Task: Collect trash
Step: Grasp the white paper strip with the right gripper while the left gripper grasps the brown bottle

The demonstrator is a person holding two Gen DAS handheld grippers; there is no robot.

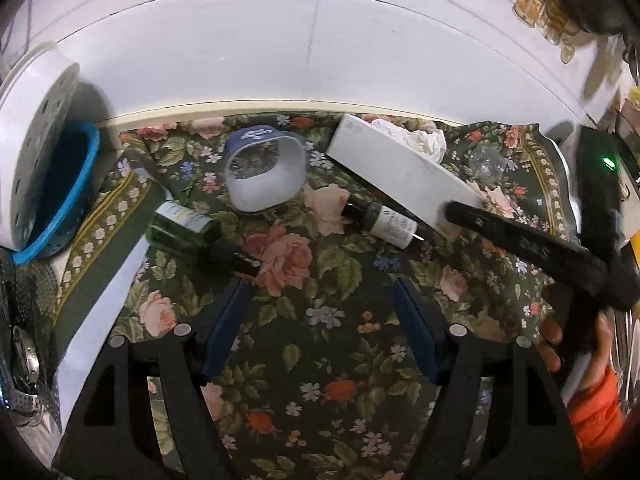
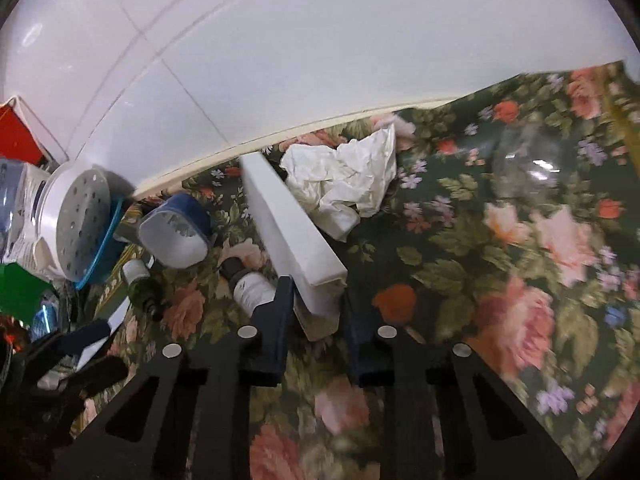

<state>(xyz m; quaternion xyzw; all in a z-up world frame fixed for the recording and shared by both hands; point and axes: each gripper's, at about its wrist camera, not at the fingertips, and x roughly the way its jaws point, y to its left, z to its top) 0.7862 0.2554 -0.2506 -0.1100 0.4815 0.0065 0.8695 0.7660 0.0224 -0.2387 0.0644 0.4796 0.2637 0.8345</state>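
**Trash pickup: right gripper on item 1, nothing visibly collected yet**

Right gripper (image 2: 316, 300): jaws part-open, straddling the near end of the long white carton (image 2: 294, 236). Box end sits between the 2 blue fingers (image 2: 280, 312). Can't tell if the pads actually touch it; reads as closing in, not a confirmed grip. In the left view the right gripper's black finger lies over that same box end.

Left gripper (image 1: 320, 300): jaws wide open, holding nothing, hovering over bare floral tablecloth (image 1: 320, 380). All trash lies ahead of its fingertips.

Progress, my read: early. No bin or bag identifiable in either view, every item is on the cloth. Everything left to do.

Count on the cloth:
- 1 white carton, ahead-right of the left fingers
- 1 crumpled white paper wad (image 2: 344, 176), just beyond the carton, right of it from the right gripper
- 1 white plastic tub (image 1: 266, 172) with blue label, on its side, mouth facing the left fingers
- 1 green glass bottle (image 1: 192, 236), lying down, just ahead-left of the left fingers
- 1 small dark bottle with white label (image 1: 384, 222), lying down, tucked against the carton
- 1 clear glass item (image 1: 486, 160), far right, too blurred to identify

Off the cloth, far left: 1 white perforated container (image 1: 36, 140) and 1 blue basket (image 1: 60, 200).
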